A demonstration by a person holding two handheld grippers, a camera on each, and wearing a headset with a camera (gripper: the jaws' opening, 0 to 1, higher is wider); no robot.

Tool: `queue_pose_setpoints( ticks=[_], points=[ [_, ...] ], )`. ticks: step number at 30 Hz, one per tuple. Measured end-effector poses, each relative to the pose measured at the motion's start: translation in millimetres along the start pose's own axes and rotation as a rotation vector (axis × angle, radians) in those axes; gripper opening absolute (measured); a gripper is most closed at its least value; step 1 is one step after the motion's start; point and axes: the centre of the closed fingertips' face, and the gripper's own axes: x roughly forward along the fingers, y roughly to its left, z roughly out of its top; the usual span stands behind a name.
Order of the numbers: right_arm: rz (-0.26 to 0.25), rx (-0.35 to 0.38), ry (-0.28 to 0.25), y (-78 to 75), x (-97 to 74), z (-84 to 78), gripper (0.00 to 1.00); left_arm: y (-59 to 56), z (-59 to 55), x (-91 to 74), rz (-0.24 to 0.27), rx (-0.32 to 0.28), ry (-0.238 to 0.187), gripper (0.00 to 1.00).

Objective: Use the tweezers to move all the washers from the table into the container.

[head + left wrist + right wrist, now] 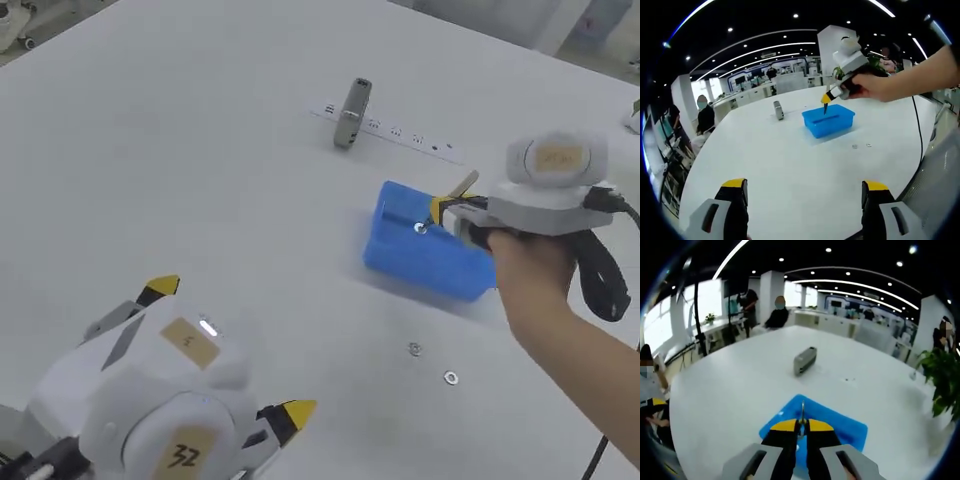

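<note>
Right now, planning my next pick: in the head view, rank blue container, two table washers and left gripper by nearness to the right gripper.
1. Blue container, directly beneath the right gripper.
2. Two washers, near side of the table.
3. Left gripper, far lower left.

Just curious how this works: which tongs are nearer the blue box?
Right. The right tongs, shut on tweezers, hang over the blue box; the left tongs are open, well away across the table.
</note>
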Motion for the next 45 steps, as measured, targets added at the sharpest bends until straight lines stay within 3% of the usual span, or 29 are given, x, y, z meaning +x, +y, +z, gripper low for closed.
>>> queue_pose_setpoints(
  ticks=[6,16,31,45],
  points=[
    [0.008,0.013,0.076,1.1,12.6,-27.0,0.02,-0.1,-0.6,0.1,0.0,0.003,0.003,0.96],
    [0.014,0.035,0.121,3.7,18.3,-48.9,0.02,-0.2,-1.1,0.4,0.0,0.005,0.007,0.96],
    [0.009,0.034,0.123,-1.0,17.6,-46.5,0.04,0.1,-1.7,1.0,0.002,0.007,0.01,0.96],
    [0.002,-0.011,0.04,-0.4,-10.2,-25.6,0.04,-0.4,-1.9,0.7,0.001,0.011,0.011,0.96]
  ],
)
